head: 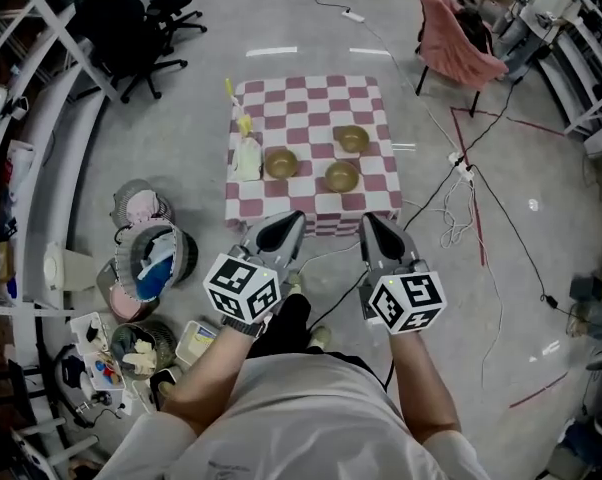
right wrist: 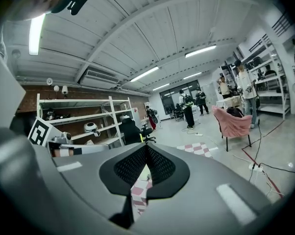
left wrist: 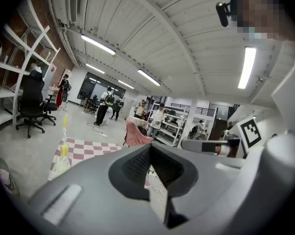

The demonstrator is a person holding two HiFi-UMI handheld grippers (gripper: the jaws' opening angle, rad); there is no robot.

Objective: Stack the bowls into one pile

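Three golden-brown round bowls (head: 342, 176) sit apart on the pink-and-white checked counter (head: 311, 98), upper centre of frame. The left tongs (head: 293, 216) and right tongs (head: 369, 219), both closed and empty, hover below it. Advisably, open one wide before approaching a rim.

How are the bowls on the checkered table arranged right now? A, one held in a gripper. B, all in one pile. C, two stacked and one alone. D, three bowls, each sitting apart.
D: in the head view the left bowl, near bowl and far bowl sit separately on the checkered table, none nested.
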